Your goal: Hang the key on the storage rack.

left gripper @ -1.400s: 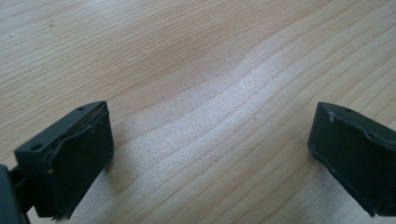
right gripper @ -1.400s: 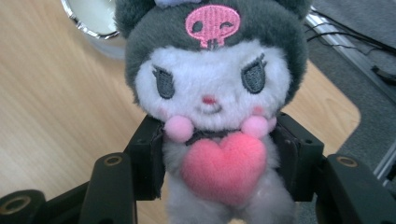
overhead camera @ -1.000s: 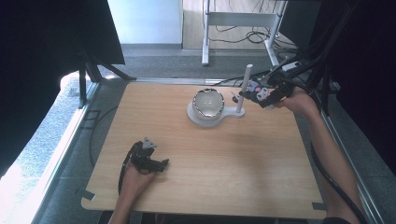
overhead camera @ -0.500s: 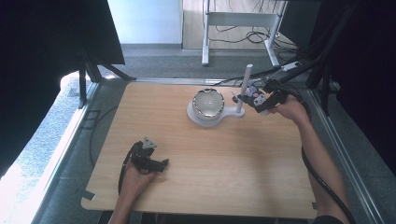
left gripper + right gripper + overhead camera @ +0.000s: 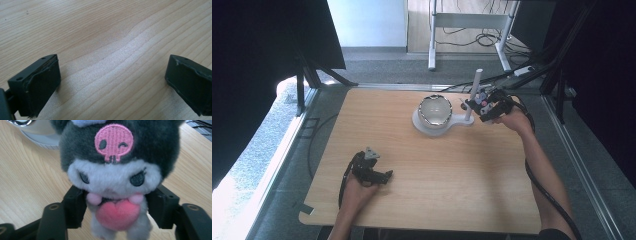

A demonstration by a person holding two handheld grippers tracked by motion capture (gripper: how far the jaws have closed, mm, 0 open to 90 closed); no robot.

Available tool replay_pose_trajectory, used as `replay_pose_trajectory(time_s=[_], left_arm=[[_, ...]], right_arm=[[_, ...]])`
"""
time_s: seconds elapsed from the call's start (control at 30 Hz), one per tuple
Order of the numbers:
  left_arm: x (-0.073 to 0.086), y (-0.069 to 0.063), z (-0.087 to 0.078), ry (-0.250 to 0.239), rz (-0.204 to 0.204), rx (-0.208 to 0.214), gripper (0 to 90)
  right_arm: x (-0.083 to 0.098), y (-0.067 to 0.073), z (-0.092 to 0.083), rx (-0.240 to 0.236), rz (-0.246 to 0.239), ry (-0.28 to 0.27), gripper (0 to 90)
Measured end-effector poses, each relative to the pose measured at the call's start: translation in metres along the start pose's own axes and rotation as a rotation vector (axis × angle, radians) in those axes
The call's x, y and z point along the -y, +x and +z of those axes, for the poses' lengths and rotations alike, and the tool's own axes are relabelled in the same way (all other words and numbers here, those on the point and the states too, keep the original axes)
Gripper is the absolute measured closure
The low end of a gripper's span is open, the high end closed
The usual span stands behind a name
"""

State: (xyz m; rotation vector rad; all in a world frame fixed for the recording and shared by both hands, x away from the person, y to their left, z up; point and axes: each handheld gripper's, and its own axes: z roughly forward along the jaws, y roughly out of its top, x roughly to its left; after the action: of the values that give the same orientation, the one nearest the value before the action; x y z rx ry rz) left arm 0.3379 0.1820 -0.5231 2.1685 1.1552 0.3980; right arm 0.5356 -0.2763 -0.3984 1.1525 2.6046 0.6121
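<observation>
right jaws clamping plush toy point(image 5: 112, 177), left jaws wide

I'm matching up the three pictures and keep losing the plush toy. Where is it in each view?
High view: the plush toy is a small dark shape in the right gripper, right of the white stand's post.
Left gripper view: bare wooden table between open jaws.
Right gripper view: the toy is central and close, clamped between both jaws.
Shared landmark: the wooden table.
</observation>
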Motion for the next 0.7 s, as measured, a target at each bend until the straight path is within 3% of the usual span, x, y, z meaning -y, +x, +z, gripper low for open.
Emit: replay_pose_trajectory(time_s=[0.07, 0.23, 0.7], left_arm=[[0.000, 0.000, 0.000, 0.000, 0.000, -0.001, 0.0], [0.000, 0.000, 0.000, 0.000, 0.000, -0.001, 0.0], [0.000, 0.000, 0.000, 0.000, 0.001, 0.000, 0.0]], right_arm=[[0.002, 0.001, 0.001, 0.007, -0.012, -0.008, 26.6], [0.006, 0.001, -0.004, 0.015, -0.022, -0.015, 19.5], [0.015, 0.018, -0.013, 0.026, -0.072, -0.018, 12.7]])
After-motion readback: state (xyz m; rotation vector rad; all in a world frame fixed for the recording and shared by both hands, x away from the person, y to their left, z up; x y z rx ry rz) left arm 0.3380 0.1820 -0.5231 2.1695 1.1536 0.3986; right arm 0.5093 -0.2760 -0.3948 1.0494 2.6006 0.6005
